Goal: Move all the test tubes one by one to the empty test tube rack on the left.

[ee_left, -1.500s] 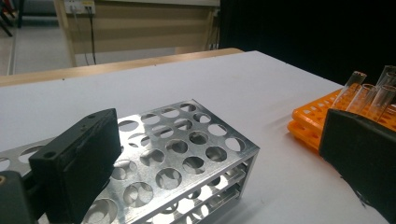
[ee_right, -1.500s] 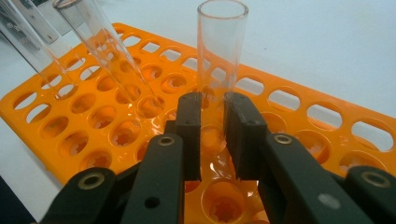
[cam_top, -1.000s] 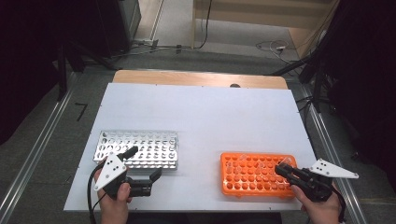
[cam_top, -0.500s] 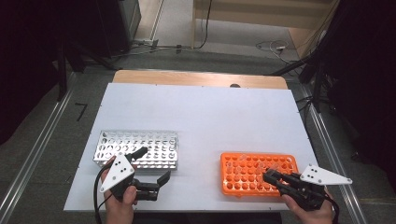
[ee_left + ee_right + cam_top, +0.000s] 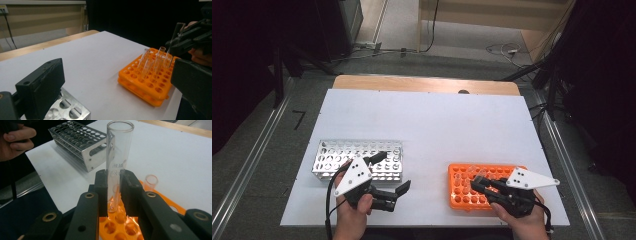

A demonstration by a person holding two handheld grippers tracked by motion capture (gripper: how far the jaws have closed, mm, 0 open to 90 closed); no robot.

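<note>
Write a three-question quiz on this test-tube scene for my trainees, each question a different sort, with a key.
1. True or false: the right gripper is shut on a glass tube.
2. Which rack lies nearest the left gripper? A. orange rack B. metal rack C. neither
3. Fill in: in the left gripper view, three tubes stand in the ____ rack.

Key: 1 true; 2 B; 3 orange.
</note>
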